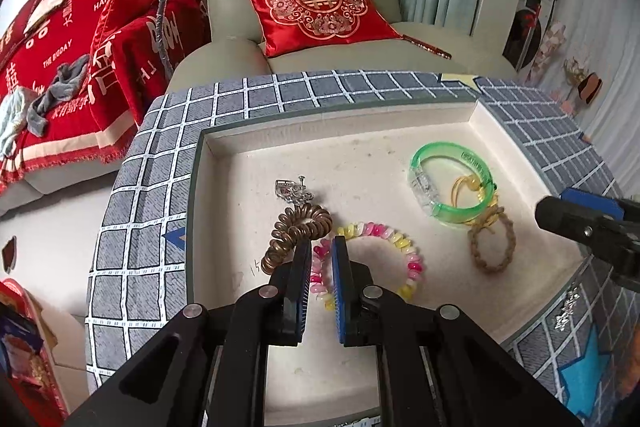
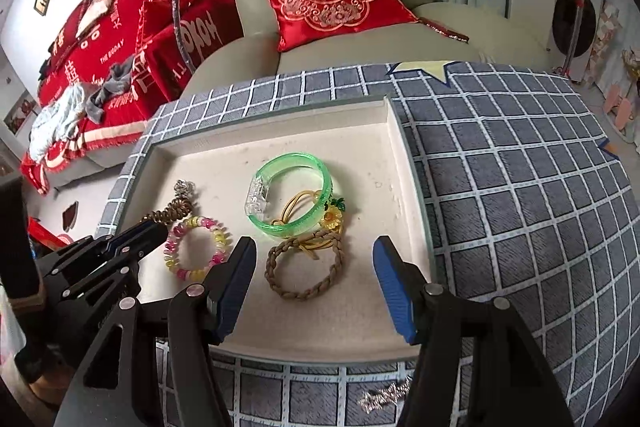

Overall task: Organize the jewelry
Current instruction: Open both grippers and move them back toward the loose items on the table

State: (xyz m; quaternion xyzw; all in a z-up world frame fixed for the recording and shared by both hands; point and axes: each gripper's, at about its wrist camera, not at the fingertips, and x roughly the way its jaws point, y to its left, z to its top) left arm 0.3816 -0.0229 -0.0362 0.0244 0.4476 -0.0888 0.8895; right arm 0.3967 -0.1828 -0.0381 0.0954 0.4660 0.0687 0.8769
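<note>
A cream tray (image 1: 360,119) (image 2: 408,187) holds several pieces. A pink and yellow coil bracelet (image 1: 400,243) (image 2: 216,231) lies in the middle. My left gripper (image 1: 322,247) has its jaws close together around the bracelet's left side; the gripper also shows in the right wrist view (image 2: 158,227). A brown coil tie (image 1: 300,227) and a silver clip (image 1: 292,189) lie left of it. A green bangle (image 1: 460,211) (image 2: 296,163) overlaps a yellow cord tie (image 2: 304,199). My right gripper (image 2: 314,249) is open over a brown braided ring (image 2: 304,291) (image 1: 492,267).
The tray rests on a grey checked cloth (image 2: 520,187). A silver sparkly piece (image 2: 384,397) lies on the cloth in front of the tray, also seen in the left wrist view (image 1: 564,311). A green armchair with a red cushion (image 1: 316,3) stands behind.
</note>
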